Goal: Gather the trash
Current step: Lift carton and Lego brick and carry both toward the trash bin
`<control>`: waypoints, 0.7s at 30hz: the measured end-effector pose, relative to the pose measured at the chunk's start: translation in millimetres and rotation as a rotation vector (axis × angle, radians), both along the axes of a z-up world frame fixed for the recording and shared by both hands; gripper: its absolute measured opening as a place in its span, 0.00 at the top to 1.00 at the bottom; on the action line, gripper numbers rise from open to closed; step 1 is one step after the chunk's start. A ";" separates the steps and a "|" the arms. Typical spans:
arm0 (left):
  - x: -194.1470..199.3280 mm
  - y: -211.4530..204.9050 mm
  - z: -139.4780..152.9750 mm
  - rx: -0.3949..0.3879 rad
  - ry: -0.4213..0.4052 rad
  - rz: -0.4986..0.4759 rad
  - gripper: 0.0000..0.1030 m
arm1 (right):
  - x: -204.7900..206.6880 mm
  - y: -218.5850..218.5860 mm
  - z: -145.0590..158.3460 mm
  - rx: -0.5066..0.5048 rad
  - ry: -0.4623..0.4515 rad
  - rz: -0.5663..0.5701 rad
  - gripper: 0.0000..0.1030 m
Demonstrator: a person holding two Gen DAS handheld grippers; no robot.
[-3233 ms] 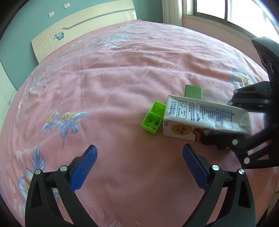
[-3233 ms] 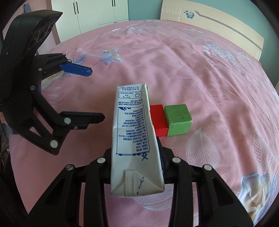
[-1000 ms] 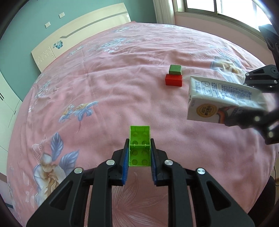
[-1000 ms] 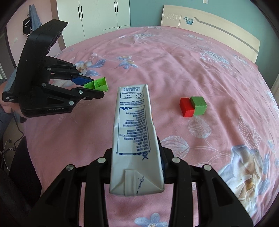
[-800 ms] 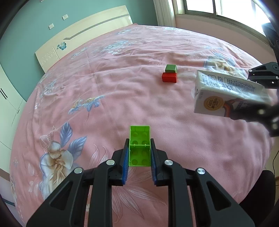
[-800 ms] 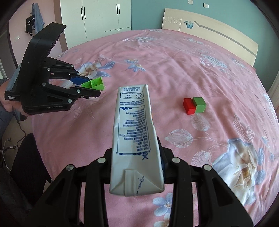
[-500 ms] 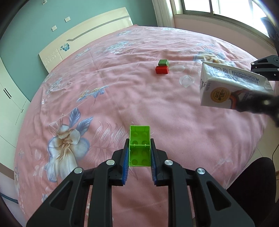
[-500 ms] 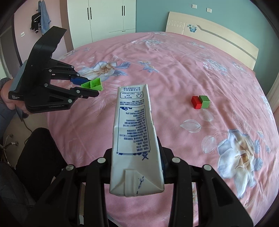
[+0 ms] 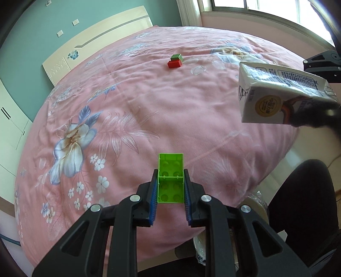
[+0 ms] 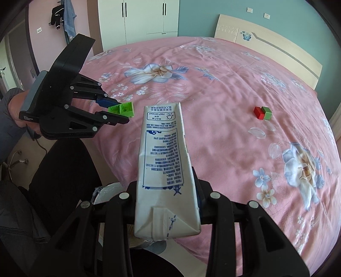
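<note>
My left gripper [image 9: 170, 187] is shut on a green plastic building block [image 9: 171, 178] and holds it in the air above the near edge of the pink bed; it also shows in the right wrist view [image 10: 115, 111] with the block [image 10: 122, 109]. My right gripper [image 10: 168, 191] is shut on a white milk carton [image 10: 165, 166], held above the bed's edge. The carton shows at the right of the left wrist view [image 9: 277, 98]. A red cube [image 9: 174, 63] and a green cube [image 9: 177, 56] lie together far out on the bed.
The pink floral bedspread [image 9: 127, 106] fills most of both views. A lined bin's rim [image 9: 253, 204] sits on the floor below the bed's edge, beside the person's dark leg [image 9: 302, 208]. The headboard [image 10: 266, 40] and white wardrobes [image 10: 138, 19] stand behind.
Both grippers have pulled back from the bed's middle toward its near edge, each keeping its object. The cubes look smaller and farther, and the floor and bin have come into view.
</note>
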State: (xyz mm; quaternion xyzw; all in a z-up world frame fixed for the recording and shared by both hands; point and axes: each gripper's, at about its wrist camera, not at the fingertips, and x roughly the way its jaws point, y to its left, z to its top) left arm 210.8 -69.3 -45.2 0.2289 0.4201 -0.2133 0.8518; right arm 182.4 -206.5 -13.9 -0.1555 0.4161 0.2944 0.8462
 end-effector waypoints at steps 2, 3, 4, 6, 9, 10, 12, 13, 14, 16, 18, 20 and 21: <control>-13.4 -0.1 -4.2 0.002 0.003 -0.016 0.77 | -11.8 5.8 -3.3 -0.003 0.005 0.009 0.65; -18.0 -0.1 -5.9 0.004 0.006 -0.020 0.77 | -17.4 8.4 -5.3 -0.004 0.007 0.015 0.65; -24.3 -0.1 -7.9 0.002 0.009 -0.028 0.77 | -22.7 10.6 -7.3 -0.003 0.012 0.020 0.65; -35.3 1.3 -11.6 -0.001 0.013 -0.037 0.77 | -32.2 15.0 -11.4 -0.007 0.014 0.023 0.65; -50.5 3.4 -18.9 -0.007 0.023 -0.047 0.77 | -45.2 21.5 -19.4 -0.012 0.030 0.033 0.65; -54.9 3.9 -21.6 -0.008 0.026 -0.050 0.77 | -49.7 23.9 -22.7 -0.017 0.035 0.038 0.65; -62.7 5.3 -28.7 -0.010 0.038 -0.053 0.77 | -57.5 27.9 -29.4 -0.023 0.048 0.048 0.65; -66.4 5.6 -32.4 -0.011 0.044 -0.054 0.77 | -61.1 29.9 -32.7 -0.025 0.053 0.052 0.65; -69.4 6.2 -35.8 -0.010 0.049 -0.055 0.77 | -64.8 32.0 -36.2 -0.026 0.059 0.057 0.65; -75.6 6.8 -44.6 -0.008 0.066 -0.059 0.77 | -71.9 36.9 -44.7 -0.035 0.075 0.070 0.65; -81.2 7.0 -53.2 -0.004 0.080 -0.061 0.77 | -77.8 41.5 -53.8 -0.043 0.092 0.080 0.65; -86.7 7.6 -63.4 -0.002 0.098 -0.064 0.77 | -83.0 45.4 -63.9 -0.045 0.110 0.090 0.65; -88.8 7.9 -68.3 0.000 0.107 -0.064 0.77 | -85.1 47.1 -69.0 -0.047 0.119 0.094 0.65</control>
